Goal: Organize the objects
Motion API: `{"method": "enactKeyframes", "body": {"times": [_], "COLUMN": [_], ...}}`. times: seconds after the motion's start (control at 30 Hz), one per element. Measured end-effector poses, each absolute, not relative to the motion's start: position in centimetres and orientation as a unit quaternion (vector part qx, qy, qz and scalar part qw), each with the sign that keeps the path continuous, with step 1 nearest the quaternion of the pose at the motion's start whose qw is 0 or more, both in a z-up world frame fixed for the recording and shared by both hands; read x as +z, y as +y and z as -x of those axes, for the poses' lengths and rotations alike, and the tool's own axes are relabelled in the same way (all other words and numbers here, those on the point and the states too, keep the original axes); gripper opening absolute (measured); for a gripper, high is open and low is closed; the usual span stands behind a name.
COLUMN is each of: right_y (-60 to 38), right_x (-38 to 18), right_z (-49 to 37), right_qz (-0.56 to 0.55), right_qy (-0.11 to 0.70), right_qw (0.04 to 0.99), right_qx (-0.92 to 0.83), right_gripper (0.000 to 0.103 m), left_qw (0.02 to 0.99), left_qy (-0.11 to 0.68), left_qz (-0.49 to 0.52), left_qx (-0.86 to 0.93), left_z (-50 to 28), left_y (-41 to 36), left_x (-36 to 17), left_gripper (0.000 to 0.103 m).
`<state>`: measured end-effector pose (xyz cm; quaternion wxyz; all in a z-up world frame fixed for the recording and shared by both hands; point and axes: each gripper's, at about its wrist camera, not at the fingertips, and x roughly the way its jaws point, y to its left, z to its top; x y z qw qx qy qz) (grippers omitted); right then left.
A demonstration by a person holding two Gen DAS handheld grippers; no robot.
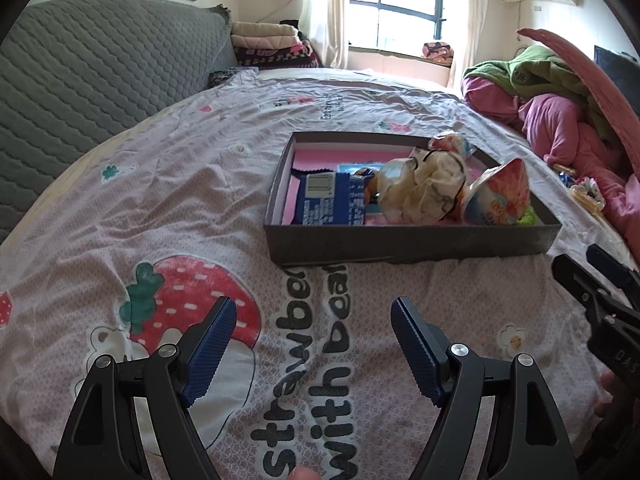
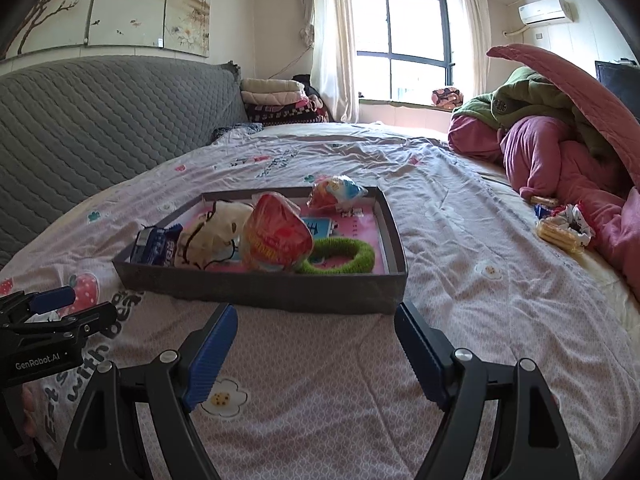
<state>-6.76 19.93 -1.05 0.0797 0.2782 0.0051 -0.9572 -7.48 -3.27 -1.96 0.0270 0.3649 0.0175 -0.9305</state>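
Now both grippers hover over the bed (image 2: pixel 460 240), fingers spread wide, holding nothing.
Grey tray (image 2: pixel 256 288) ahead holds snack packets (image 2: pixel 276 236), a green hair tie (image 2: pixel 344 258) and perhaps a pouch; left gripper (image 1: pixel 314 320), right gripper (image 2: pixel 316 328).

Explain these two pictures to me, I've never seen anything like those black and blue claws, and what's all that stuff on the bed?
There is no machine here. A person carries a two-fingered tool in each hand, with a camera on each tool looking out along its fingers. One picture comes from the left hand-held gripper, the other from the right hand-held gripper. Each also shows at the edge of the other's picture.

Both are open and hold nothing. They hang over a bed sheet printed with strawberries.

On the bed sits a shallow grey box. Inside are a blue snack packet, a cream cloth pouch, two bright snack bags and a green hair tie. A few more items lie loose by the pink bedding on the right.
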Motion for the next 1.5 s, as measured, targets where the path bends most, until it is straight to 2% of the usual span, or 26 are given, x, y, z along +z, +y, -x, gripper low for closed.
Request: {"method": "enactKeyframes", "body": {"times": [0.5,1.5], "right_y": [19.3,19.6], "right_x": [-2.6,-3.8], "right_z": [6.5,6.1], "right_qz": [-0.288,-0.287], "right_qy": [0.016,0.005], "right_qw": [0.088,0.089], "right_qx": [-0.953,-0.954], "right_gripper": [0.080,0.080], "left_qw": [0.015,0.024], "left_qy": [-0.001,0.014], "left_qz": [-0.360,-0.375], "left_qx": [-0.933,-0.927], "left_z": [7.4,7.9], "left_y": [-2.0,-2.6], "left_x": [-3.2,-4.9], "left_gripper": [0.080,0.080]}}
